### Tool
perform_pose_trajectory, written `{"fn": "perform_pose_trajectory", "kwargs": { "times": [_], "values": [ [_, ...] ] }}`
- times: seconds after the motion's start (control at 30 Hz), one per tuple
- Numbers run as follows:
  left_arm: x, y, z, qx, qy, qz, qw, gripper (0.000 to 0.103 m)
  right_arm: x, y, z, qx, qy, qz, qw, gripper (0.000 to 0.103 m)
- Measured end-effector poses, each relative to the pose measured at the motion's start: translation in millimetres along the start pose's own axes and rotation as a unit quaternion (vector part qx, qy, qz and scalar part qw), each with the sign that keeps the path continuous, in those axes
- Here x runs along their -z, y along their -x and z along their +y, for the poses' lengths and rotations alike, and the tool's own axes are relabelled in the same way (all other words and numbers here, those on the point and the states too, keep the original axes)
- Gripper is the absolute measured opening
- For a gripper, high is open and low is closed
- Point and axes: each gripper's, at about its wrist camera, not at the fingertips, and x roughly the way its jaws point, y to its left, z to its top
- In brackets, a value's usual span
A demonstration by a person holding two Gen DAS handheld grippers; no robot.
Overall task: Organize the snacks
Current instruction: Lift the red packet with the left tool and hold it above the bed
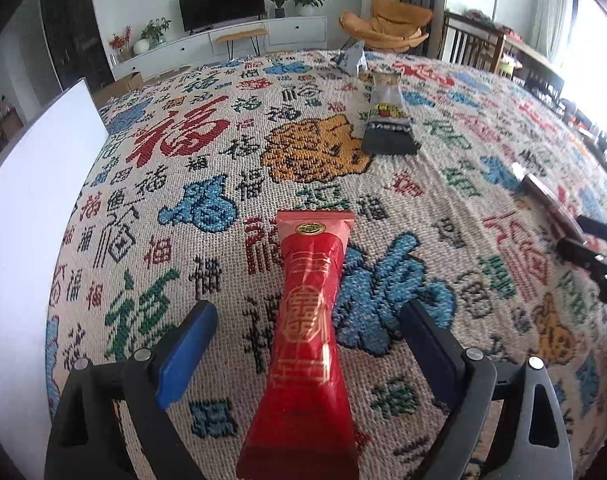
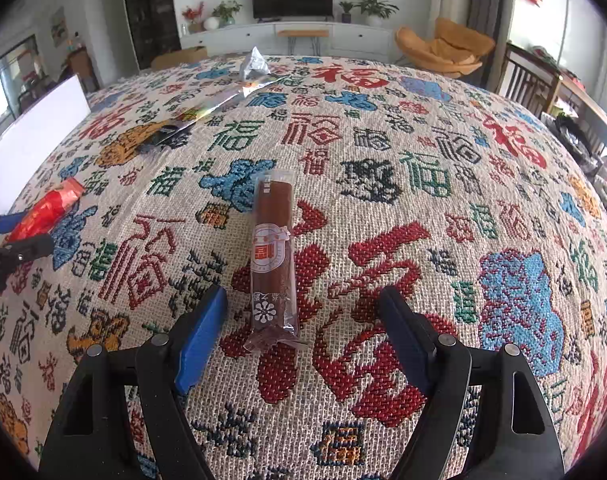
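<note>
Gaping wide, left claw (image 1: 309, 344) straddles red packet (image 1: 307, 344); right claw (image 2: 303, 328) released around brown bar (image 2: 273, 256).

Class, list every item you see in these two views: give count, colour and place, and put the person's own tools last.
red snack packet: 1, red with gold print, between left tool's fingers
brown snack bar: 1, brown, clear wrapper, ahead of right tool
long snack packet: 1, black and silver, far on cloth
silver packet: 1, silver, far edge
patterned cloth: 1, beige, multicoloured characters
white board: 1, white, left edge
left tool: 1, black and blue, open
right tool: 1, black and blue, open
</note>
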Motion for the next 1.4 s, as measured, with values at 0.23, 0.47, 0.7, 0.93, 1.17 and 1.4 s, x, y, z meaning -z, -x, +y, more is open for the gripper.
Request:
{"fn": "perform_pose_trajectory", "kwargs": {
  "times": [0.23, 0.47, 0.7, 0.93, 1.17, 1.4],
  "values": [
    [-4.2, -8.4, 16.6, 0.003, 0.025, -0.011, 0.9996, 0.103, 0.2, -0.5, -1.0, 0.001, -0.003, 0.000, 1.000, 0.082],
    [-3.5, -7.5, 17.8, 0.004, 0.026, -0.011, 0.9996, 0.103, 0.2, -0.5, -1.4, 0.001, -0.002, 0.000, 1.000, 0.082],
    [-4.1, -8.5, 16.2, 0.004, 0.026, -0.011, 0.9996, 0.103, 0.1, -0.6, -1.3, 0.001, -0.002, 0.000, 1.000, 0.083],
    [-3.9, -8.3, 17.3, 0.004, 0.026, -0.011, 0.9996, 0.103, -0.1, -0.7, -1.3, 0.001, -0.002, 0.000, 1.000, 0.083],
    [-3.9, -8.3, 17.2, 0.004, 0.026, -0.011, 0.9996, 0.103, -0.1, -0.9, -1.6, 0.001, -0.002, 0.000, 1.000, 0.083],
    [-4.0, -8.5, 16.6, 0.004, 0.026, -0.011, 0.9996, 0.103, -0.1, -1.0, -1.6, 0.001, -0.001, 0.000, 1.000, 0.083]
  ]
}}
